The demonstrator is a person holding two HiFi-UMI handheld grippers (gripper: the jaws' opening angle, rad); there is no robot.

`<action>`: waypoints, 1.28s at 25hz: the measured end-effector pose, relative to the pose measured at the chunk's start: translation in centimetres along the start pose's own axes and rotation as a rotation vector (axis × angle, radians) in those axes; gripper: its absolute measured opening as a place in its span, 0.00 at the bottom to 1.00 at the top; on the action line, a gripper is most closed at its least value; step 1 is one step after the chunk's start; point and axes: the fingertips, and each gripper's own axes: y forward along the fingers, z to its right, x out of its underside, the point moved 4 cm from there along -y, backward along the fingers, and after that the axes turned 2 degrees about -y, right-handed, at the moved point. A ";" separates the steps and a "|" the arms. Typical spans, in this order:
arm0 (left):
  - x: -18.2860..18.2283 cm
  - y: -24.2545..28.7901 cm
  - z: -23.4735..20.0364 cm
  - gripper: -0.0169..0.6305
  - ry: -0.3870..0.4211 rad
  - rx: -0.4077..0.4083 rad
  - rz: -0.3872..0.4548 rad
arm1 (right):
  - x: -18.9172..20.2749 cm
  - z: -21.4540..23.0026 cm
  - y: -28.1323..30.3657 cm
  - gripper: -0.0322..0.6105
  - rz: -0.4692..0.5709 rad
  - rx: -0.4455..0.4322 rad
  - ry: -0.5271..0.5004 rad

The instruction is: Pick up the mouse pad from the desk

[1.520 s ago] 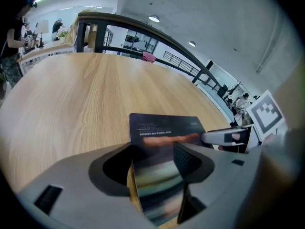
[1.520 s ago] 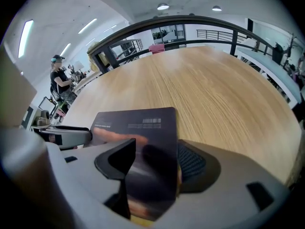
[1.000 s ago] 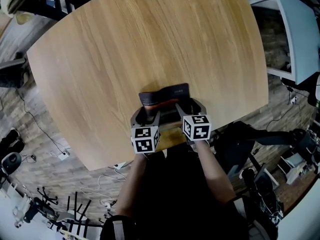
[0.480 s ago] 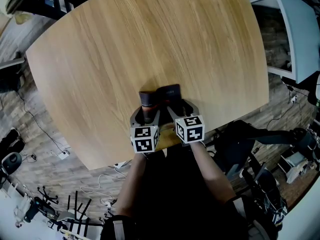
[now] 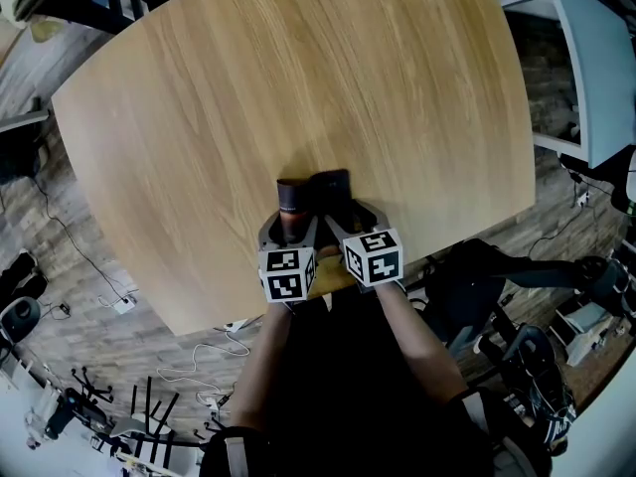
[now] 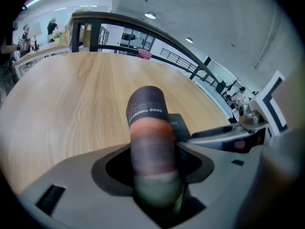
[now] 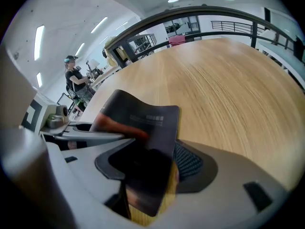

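My left gripper (image 5: pixel 289 229) and right gripper (image 5: pixel 354 219) sit side by side at the near edge of the wooden surface (image 5: pixel 298 78), and both are clenched on the mouse pad (image 5: pixel 316 189). The pad is dark, with an orange band and small white print. It is bowed into a curl: between my left fingers (image 6: pixel 71 175) it looks like a rolled tube, and between my right fingers (image 7: pixel 224 175) like a bent sheet. It juts forward past both pairs of fingers. A dark railing (image 6: pixel 143 25) runs beyond the far edge. To the right of my right fingers, a black chair (image 5: pixel 487 276) stands on the floor.
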 end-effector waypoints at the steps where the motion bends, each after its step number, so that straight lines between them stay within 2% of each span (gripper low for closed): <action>1: 0.0 0.0 0.0 0.44 -0.002 -0.001 0.005 | 0.0 0.0 0.0 0.44 -0.001 -0.002 0.000; 6: 0.0 -0.1 -0.1 0.42 -0.021 0.021 0.012 | -0.1 0.1 -0.1 0.44 0.004 -0.005 0.001; 17: 0.1 -0.6 0.6 0.28 -0.019 0.056 0.027 | -0.7 0.5 -1.0 0.44 0.061 0.023 0.019; 23: 0.3 -1.2 1.0 0.17 -0.020 0.064 0.043 | -0.6 0.6 -1.5 0.44 0.075 0.022 0.018; 32: 0.3 -1.7 1.5 0.12 -0.030 0.072 0.063 | -0.6 0.6 -2.4 0.44 0.095 0.017 0.013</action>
